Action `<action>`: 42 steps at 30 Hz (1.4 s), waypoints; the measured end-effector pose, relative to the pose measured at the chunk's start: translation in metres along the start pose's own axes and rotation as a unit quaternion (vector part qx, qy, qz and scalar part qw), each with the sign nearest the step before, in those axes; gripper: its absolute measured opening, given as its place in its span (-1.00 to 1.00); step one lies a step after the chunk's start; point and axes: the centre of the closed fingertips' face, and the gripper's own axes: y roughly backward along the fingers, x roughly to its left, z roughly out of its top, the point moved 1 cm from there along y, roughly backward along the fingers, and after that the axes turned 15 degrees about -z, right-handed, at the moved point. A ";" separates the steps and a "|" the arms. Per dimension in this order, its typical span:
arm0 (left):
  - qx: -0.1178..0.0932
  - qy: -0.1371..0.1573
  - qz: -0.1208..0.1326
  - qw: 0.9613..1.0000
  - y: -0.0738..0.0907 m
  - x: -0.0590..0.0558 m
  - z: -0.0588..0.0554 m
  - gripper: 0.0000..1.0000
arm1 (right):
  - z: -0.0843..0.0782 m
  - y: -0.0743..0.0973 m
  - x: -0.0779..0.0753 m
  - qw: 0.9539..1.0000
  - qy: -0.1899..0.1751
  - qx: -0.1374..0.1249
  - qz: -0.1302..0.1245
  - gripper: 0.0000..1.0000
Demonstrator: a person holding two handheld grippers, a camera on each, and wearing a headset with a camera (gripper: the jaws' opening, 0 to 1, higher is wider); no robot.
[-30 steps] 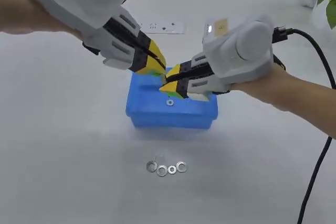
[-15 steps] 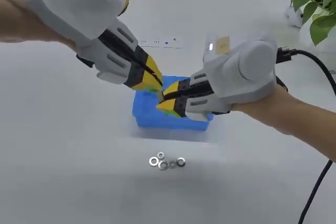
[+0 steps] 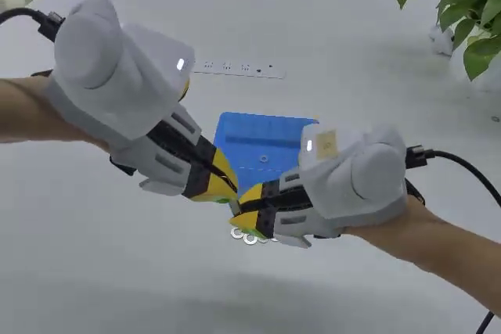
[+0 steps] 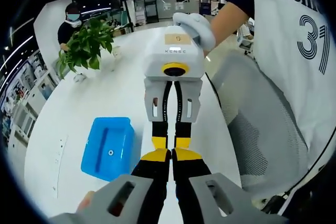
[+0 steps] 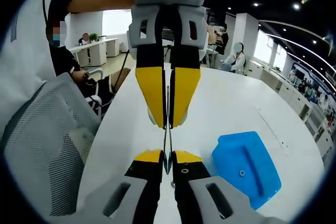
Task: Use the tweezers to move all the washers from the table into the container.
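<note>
Near the washers [image 3: 249,238] now, tweezers [image 5: 167,124]

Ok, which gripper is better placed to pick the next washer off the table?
Right, probably. In the head view the right gripper hovers directly over the washers, closer than the left gripper, and both look shut on the tweezers.

Two hand-held grippers, left [image 3: 232,195] and right [image 3: 237,213]. One pair of tweezers [image 5: 167,140]. One blue container [image 3: 266,134] with one washer [image 3: 264,159] inside. At least two washers [image 3: 244,235] show on the worktop [image 3: 352,52]; the gripper hides the rest of the cluster. One power strip [image 3: 239,70]. One potted plant [image 3: 462,5].
</note>
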 end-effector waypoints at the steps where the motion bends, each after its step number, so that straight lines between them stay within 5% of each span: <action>1: -0.001 0.005 0.001 1.000 0.000 -0.001 -0.001 -0.88 | 0.000 0.000 0.002 1.000 0.001 0.001 0.003 -0.84; 29: -0.004 0.027 0.003 1.000 0.002 0.002 -0.010 -0.88 | -0.003 -0.010 0.004 1.000 -0.016 0.003 0.009 -0.84; 42: 0.010 -0.007 -0.005 1.000 -0.012 0.008 -0.013 -0.89 | -0.017 -0.014 0.002 1.000 -0.021 -0.001 -0.008 -0.81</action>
